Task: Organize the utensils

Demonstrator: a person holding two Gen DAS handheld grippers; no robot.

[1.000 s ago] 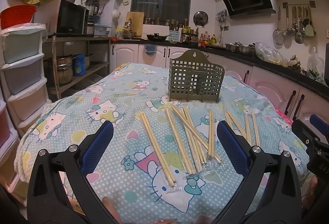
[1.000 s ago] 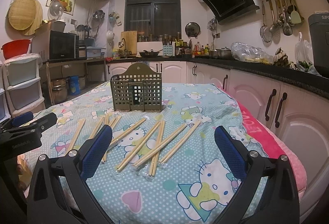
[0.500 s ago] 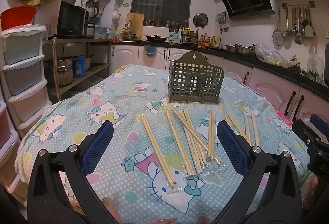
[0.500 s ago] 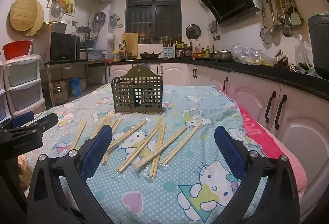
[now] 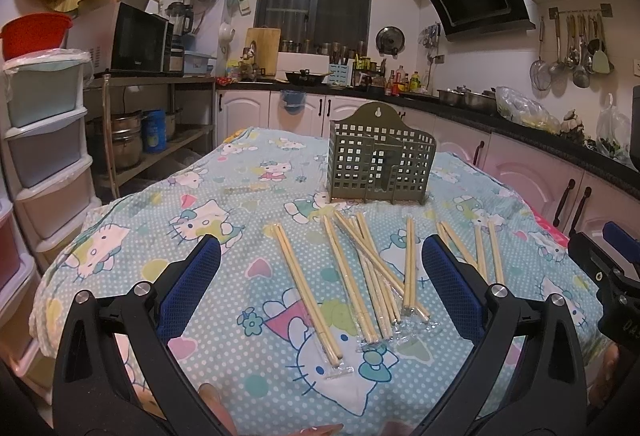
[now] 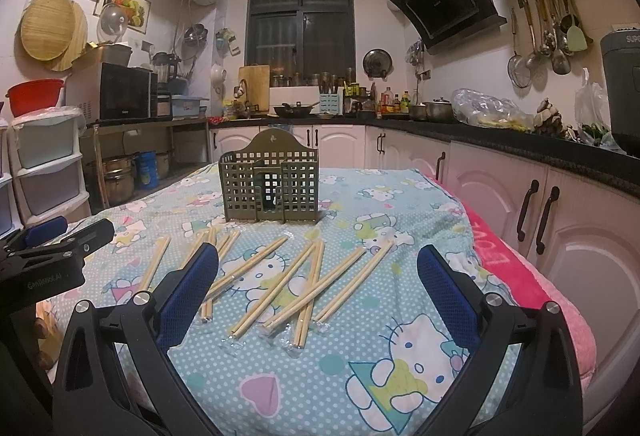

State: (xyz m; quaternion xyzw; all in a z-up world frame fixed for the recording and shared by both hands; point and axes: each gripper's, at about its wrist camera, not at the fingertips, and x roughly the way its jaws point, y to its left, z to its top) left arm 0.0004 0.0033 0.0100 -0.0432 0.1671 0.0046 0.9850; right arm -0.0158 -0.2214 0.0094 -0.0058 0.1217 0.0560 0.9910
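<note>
Several pairs of wooden chopsticks in clear wrappers lie spread on the Hello Kitty tablecloth, also seen in the right wrist view. An olive-green perforated utensil holder stands upright behind them, and it shows in the right wrist view too. My left gripper is open and empty, held above the near chopsticks. My right gripper is open and empty, also above the chopsticks. Each gripper shows at the edge of the other's view.
White cabinets run close along the table's right side. Stacked plastic drawers and a metal shelf with pots stand to the left. A pink cloth hangs at the table's right edge.
Both grippers have shifted very slightly; the views are almost the same. Nothing on the table has moved.
</note>
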